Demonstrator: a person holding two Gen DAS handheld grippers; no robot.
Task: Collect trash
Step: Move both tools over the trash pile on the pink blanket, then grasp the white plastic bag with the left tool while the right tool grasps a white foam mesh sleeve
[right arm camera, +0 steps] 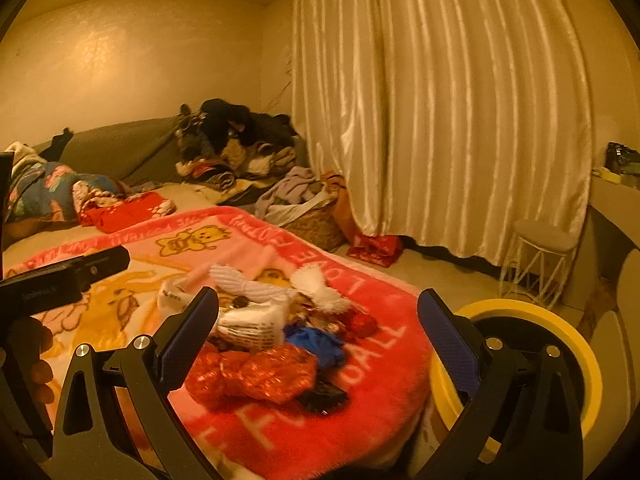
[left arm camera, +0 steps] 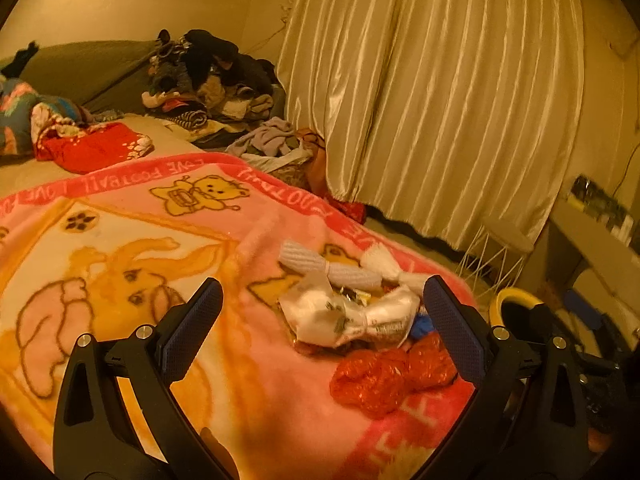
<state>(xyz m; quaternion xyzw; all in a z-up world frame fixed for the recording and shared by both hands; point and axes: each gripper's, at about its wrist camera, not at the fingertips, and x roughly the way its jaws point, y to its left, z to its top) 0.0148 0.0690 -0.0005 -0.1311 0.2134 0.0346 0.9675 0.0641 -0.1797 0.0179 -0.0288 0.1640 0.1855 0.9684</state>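
Note:
A heap of trash lies on the pink cartoon blanket (left arm camera: 120, 240) near the bed's corner: a crumpled red foil wrapper (left arm camera: 384, 376) (right arm camera: 256, 376), white printed wrappers (left arm camera: 352, 316) (right arm camera: 248, 324), white foam netting (left arm camera: 332, 268) (right arm camera: 264, 284), a blue scrap (right arm camera: 316, 344) and a dark wrapper (right arm camera: 320, 396). My left gripper (left arm camera: 324, 332) is open, hovering just before the heap with nothing between its fingers. My right gripper (right arm camera: 316, 344) is open too, straddling the heap from above. A yellow-rimmed bin (right arm camera: 560, 344) (left arm camera: 516, 304) stands on the floor beside the bed corner.
Piled clothes (right arm camera: 240, 140) and a wicker basket (right arm camera: 316, 224) sit at the bed's far end by the pleated curtain (right arm camera: 440, 100). A white wire stool (right arm camera: 540, 264) stands near a desk (right arm camera: 616, 200). The other gripper's body and a hand (right arm camera: 36, 360) show at the right wrist view's left edge.

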